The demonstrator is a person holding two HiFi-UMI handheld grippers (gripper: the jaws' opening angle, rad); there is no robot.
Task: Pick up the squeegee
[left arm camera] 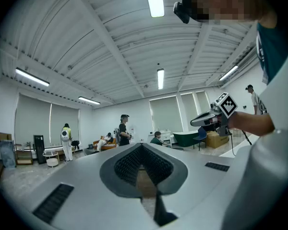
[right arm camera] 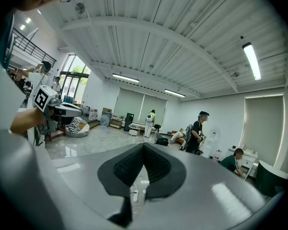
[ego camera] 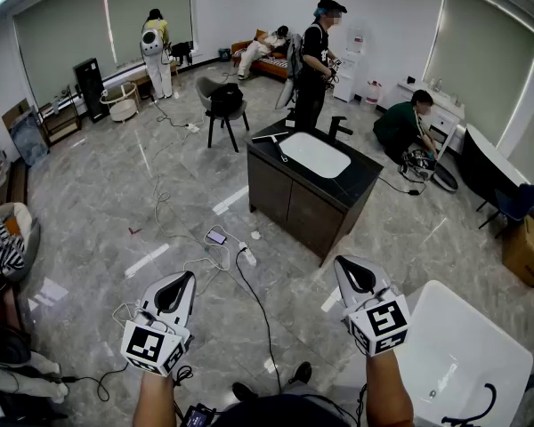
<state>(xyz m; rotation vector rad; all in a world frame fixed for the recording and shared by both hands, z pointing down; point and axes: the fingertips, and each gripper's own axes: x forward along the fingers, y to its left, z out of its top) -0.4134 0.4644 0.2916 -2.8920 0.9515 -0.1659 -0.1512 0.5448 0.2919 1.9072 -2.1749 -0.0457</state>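
Note:
The squeegee [ego camera: 271,138], with a pale blade and a thin handle, lies on the left corner of a dark vanity counter [ego camera: 360,182] in the middle of the room, far ahead of both grippers. My left gripper [ego camera: 185,279] is held low at the bottom left over the floor, shut and with nothing in it. My right gripper [ego camera: 343,264] is held at the bottom right, also shut and holding nothing. In the left gripper view the left gripper [left arm camera: 142,146] has its pads together, and the right gripper [left arm camera: 201,121] shows beside it. The right gripper view shows the right gripper [right arm camera: 144,146] closed.
A white basin [ego camera: 314,154] and black faucet [ego camera: 336,129] sit in the counter. Cables, a power strip [ego camera: 247,256] and a phone [ego camera: 216,237] lie on the floor between me and the cabinet. A white tub [ego camera: 458,354] is at my right. A chair [ego camera: 224,107] and several people are beyond.

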